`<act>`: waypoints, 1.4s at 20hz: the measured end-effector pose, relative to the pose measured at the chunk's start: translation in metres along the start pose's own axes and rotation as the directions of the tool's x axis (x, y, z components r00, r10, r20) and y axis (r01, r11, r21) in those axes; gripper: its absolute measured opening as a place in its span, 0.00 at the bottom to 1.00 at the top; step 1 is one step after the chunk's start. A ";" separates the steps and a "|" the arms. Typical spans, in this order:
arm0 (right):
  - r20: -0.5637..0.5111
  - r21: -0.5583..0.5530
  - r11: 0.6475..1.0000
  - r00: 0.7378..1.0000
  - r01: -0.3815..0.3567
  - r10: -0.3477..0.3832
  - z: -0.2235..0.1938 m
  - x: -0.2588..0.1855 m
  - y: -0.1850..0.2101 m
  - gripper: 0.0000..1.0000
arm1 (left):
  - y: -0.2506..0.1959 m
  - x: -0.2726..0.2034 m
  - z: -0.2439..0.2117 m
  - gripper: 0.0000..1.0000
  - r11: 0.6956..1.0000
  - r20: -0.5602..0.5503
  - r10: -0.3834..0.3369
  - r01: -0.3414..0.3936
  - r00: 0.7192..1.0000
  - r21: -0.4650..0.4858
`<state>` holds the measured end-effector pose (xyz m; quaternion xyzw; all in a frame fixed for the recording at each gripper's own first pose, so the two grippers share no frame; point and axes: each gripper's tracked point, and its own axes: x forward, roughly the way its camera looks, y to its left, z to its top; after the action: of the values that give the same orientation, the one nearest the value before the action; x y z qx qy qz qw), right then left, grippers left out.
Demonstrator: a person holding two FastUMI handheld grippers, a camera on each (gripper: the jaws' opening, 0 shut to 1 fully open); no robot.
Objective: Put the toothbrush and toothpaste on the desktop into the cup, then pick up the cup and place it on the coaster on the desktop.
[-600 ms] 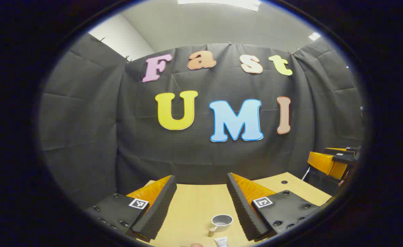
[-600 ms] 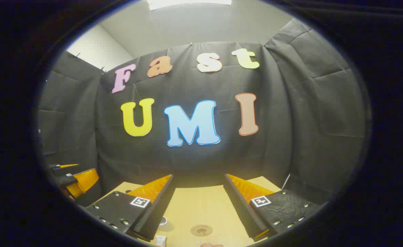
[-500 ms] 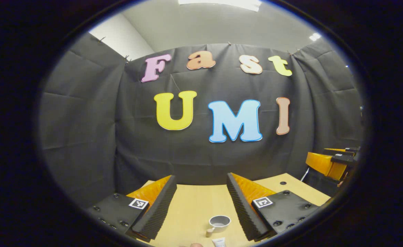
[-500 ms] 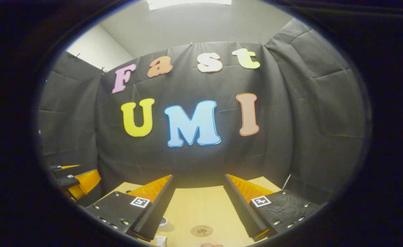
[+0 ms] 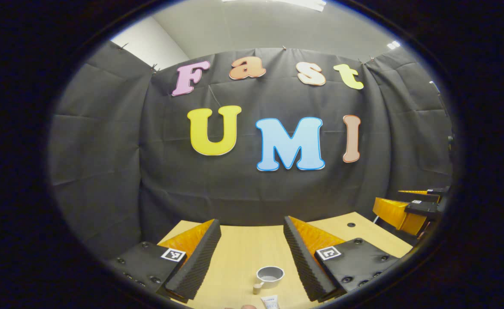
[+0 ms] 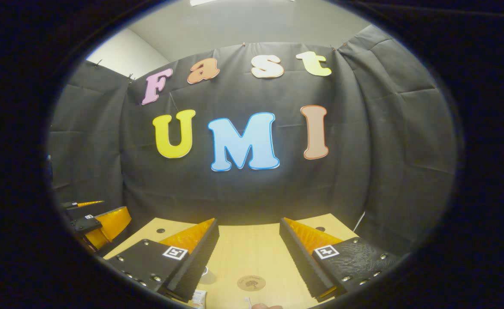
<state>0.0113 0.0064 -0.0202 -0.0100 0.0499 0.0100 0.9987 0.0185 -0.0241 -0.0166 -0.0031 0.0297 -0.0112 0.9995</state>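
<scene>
Now hovering over the desktop [image 5: 243, 253]: left gripper [image 5: 252, 253] spread wide, holding nothing, cup [image 5: 270, 274] at its 6 o'clock, toothpaste [image 5: 270, 302] just below. Right gripper [image 6: 248, 253] likewise wide and unloaded, coaster [image 6: 251, 283] at 6 o'clock, toothbrush tip [image 6: 248, 301] lower still.

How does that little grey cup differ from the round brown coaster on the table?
The grey cup with a handle stands upright and hollow; the round brown coaster lies flat. The cup is plain grey; the coaster carries a dark printed mark. Both sit on the light wooden desktop, untouched by either tongs.
</scene>
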 end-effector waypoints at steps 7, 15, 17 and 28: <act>-0.041 -0.007 1.000 0.999 -0.016 0.016 -0.011 0.004 0.005 0.92 | -0.007 0.007 -0.014 0.93 1.000 -0.050 -0.015 0.016 0.999 0.015; -0.116 -0.015 0.999 0.992 -0.042 0.040 -0.032 0.009 0.015 0.92 | -0.012 0.010 -0.055 0.96 0.999 -0.164 -0.031 0.029 0.986 -0.014; -0.150 -0.017 0.999 0.988 -0.043 0.040 -0.043 0.011 0.014 0.92 | -0.011 0.011 -0.072 0.95 0.999 -0.210 -0.034 0.030 0.977 -0.023; -0.486 -0.005 1.000 0.874 -0.029 0.023 -0.163 0.000 0.006 0.92 | -0.020 -0.006 -0.201 0.95 0.995 -0.512 -0.085 0.051 0.855 -0.081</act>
<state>-0.0055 0.0093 -0.1823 -0.0174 0.2991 0.0208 0.9538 0.0003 -0.0451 -0.2167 -0.0331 0.2959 -0.0459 0.9536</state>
